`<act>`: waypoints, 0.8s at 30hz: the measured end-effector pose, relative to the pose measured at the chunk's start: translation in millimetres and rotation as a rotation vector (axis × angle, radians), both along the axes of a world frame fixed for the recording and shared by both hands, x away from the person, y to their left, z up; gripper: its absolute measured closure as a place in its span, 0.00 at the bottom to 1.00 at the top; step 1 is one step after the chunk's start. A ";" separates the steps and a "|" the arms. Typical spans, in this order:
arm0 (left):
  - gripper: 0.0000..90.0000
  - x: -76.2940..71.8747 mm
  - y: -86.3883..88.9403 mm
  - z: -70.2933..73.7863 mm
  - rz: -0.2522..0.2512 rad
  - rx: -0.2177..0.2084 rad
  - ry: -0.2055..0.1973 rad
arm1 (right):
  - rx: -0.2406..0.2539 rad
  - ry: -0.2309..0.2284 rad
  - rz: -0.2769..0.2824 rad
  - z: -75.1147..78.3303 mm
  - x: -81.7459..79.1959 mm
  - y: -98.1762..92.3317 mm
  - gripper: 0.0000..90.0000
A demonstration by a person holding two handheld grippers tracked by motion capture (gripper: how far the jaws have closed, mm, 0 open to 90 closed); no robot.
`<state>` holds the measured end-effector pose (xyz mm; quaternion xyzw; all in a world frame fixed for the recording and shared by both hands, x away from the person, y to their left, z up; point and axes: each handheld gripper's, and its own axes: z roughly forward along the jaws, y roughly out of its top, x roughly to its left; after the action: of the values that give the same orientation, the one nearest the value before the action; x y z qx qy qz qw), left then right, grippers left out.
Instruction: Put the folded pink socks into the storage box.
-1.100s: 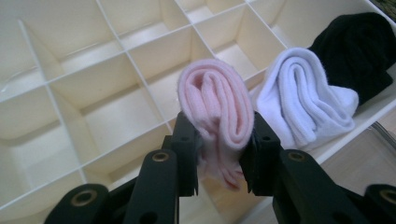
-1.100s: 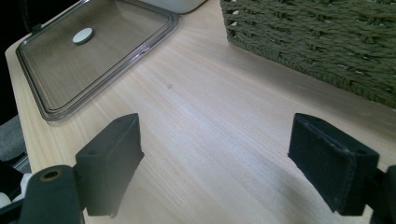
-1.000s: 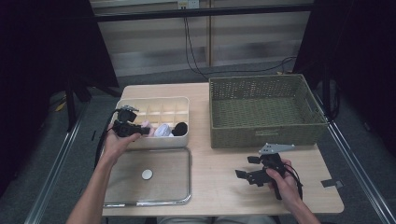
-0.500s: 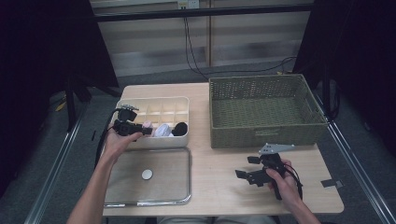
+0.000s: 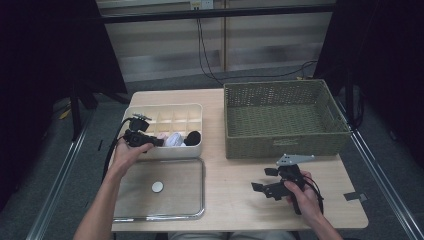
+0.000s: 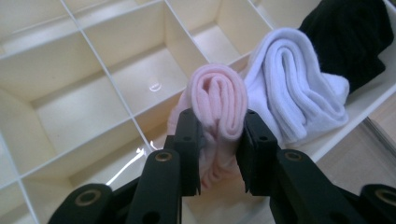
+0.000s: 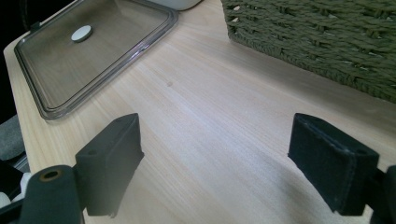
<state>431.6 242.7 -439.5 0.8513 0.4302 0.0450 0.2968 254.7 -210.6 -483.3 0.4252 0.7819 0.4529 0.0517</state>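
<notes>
Left gripper view is showing the left gripper (image 6: 218, 149) with its jaws having just been closing, now pinching the pink sock (image 6: 219, 107) between them, its roll running straight ahead; the white sock (image 6: 299, 102) is lying just beyond, then the black sock (image 6: 350, 37).

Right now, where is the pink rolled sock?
The pink sock sits in the divided box at the table's left, pinched in the left gripper, with the white sock right beside it.
</notes>
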 end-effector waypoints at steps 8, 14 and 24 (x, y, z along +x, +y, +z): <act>0.80 2.7 -6.5 -7.6 0.006 0.013 0.009 | 0.005 0.011 0.004 0.2 -0.6 0.9 0.18; 0.80 4.3 -7.6 -8.3 0.011 0.026 0.019 | 0.005 0.019 0.001 0.3 -0.2 0.2 0.18; 0.71 0.0 0.3 -8.5 0.032 -0.023 -0.005 | -0.011 0.027 -0.007 0.8 0.5 -0.4 0.20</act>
<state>431.6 243.0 -448.0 0.8407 0.4436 0.0470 0.3069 255.2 -211.0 -482.5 0.4337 0.7835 0.4428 0.0451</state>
